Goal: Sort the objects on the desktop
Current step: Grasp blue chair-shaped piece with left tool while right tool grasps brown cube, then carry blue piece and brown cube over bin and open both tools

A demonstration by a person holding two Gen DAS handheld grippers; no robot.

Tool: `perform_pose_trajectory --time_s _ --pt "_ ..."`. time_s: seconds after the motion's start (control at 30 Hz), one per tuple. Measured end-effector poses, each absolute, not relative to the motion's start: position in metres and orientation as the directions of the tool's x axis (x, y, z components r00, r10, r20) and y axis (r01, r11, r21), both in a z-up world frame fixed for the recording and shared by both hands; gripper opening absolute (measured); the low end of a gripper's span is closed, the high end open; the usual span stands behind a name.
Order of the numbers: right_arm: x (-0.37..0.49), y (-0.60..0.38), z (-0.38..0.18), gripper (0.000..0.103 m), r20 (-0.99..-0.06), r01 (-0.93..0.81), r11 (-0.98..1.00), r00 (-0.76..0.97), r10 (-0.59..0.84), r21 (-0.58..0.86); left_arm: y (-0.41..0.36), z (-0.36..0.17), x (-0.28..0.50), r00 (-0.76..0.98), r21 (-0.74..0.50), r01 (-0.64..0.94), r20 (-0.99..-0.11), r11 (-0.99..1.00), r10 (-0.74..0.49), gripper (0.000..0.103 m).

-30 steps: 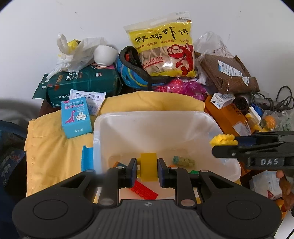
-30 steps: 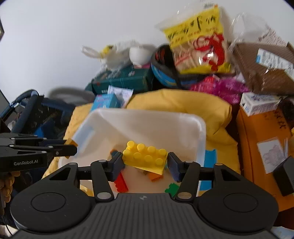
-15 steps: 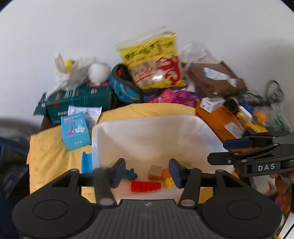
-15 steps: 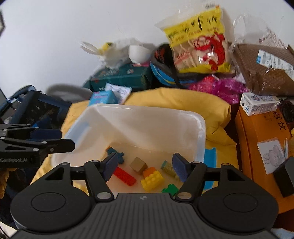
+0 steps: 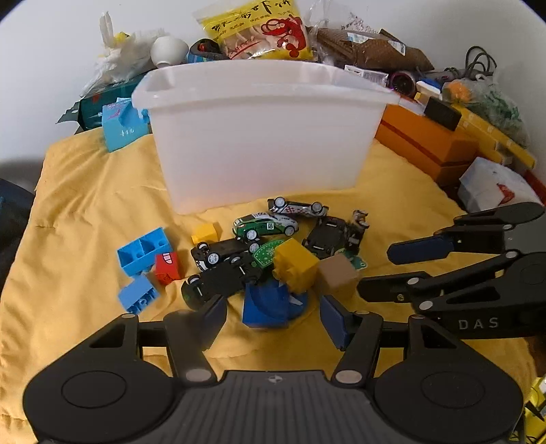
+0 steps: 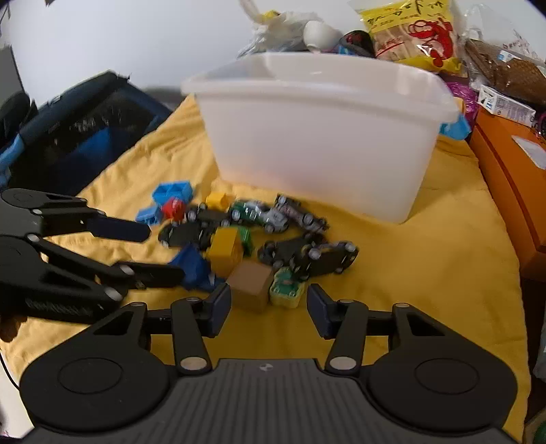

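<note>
A white plastic bin (image 5: 266, 129) stands on a yellow cloth (image 5: 85, 205). In front of it lies a pile of toy cars (image 5: 266, 225), blue bricks (image 5: 145, 251), a red brick (image 5: 167, 268), a yellow block (image 5: 295, 264) and a brown cube (image 5: 336, 276). My left gripper (image 5: 273, 319) hangs low over the pile, its jaws opening. A dark blue block (image 5: 269, 304) lies between them, ungripped. My right gripper (image 6: 269, 304) is closing around the brown cube (image 6: 250, 283) and a green-and-yellow piece (image 6: 286, 290); its pads do not press them. The two grippers are side by side.
Orange boxes (image 5: 426, 140) line the right side. Behind the bin are a yellow snack bag (image 5: 256, 30), a brown packet (image 5: 372, 51) and a white plastic bag (image 5: 119, 61). A light blue card box (image 5: 119, 126) sits left of the bin. A dark bag (image 6: 78, 136) lies off the cloth's left edge.
Both grippers let their yellow bricks go into the bin. They then came back and down from above the bin to the toy pile in front of it.
</note>
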State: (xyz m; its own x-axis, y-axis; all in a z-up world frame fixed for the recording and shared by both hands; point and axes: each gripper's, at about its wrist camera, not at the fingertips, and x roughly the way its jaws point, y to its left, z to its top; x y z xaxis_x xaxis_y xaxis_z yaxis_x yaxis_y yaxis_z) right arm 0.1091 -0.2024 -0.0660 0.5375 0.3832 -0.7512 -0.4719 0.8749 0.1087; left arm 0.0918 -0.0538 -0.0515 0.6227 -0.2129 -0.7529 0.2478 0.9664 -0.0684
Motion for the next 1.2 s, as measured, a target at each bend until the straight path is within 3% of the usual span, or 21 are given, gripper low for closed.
perform_pose_trajectory --time_s 0.17,0.2,0.23,0.27,0.7,0.73,0.77,0.8,1.2 --pt "0.116 -0.206 -0.068 0.050 -0.755 -0.466 0.880 0.542 0.370 0.097 -0.050 -0.065 0.105 0.601 -0.089 0.213 -0.773 0.973 -0.203 0.057" --pt "0.117 -0.208 -0.068 0.050 -0.754 -0.466 0.880 0.543 0.369 0.094 -0.048 -0.067 0.106 0.598 -0.107 0.211 -0.772 0.972 -0.215 0.053" --pt "0.114 -0.207 -0.067 0.050 -0.755 -0.464 0.881 0.542 0.368 0.096 -0.047 -0.069 0.107 0.588 -0.123 0.216 -0.775 0.969 -0.230 0.039" --pt "0.115 -0.208 -0.067 0.050 -0.756 -0.462 0.881 0.541 0.369 0.100 -0.048 -0.072 0.108 0.574 -0.135 0.221 -0.782 0.966 -0.241 0.036" --pt "0.120 -0.166 -0.086 0.050 -0.769 -0.499 0.863 0.522 0.368 0.075 -0.013 -0.046 0.080 0.633 -0.170 0.133 -0.744 0.977 -0.215 0.036" --pt "0.122 -0.163 -0.090 0.048 -0.775 -0.494 0.868 0.526 0.349 0.056 -0.011 -0.044 0.080 0.636 -0.174 0.129 -0.741 0.976 -0.216 0.036" --pt "0.122 -0.162 -0.090 0.035 -0.767 -0.490 0.871 0.544 0.340 0.040 -0.010 -0.041 0.080 0.641 -0.178 0.125 -0.736 0.976 -0.216 0.036" --pt "0.123 -0.162 -0.088 0.036 -0.767 -0.486 0.873 0.545 0.340 0.042 -0.009 -0.038 0.080 0.646 -0.181 0.123 -0.732 0.976 -0.217 0.036" --pt "0.140 -0.234 -0.011 0.036 -0.671 -0.370 0.893 0.596 0.440 0.257 -0.007 0.035 0.111 0.694 -0.188 0.138 -0.682 0.972 -0.231 0.036"
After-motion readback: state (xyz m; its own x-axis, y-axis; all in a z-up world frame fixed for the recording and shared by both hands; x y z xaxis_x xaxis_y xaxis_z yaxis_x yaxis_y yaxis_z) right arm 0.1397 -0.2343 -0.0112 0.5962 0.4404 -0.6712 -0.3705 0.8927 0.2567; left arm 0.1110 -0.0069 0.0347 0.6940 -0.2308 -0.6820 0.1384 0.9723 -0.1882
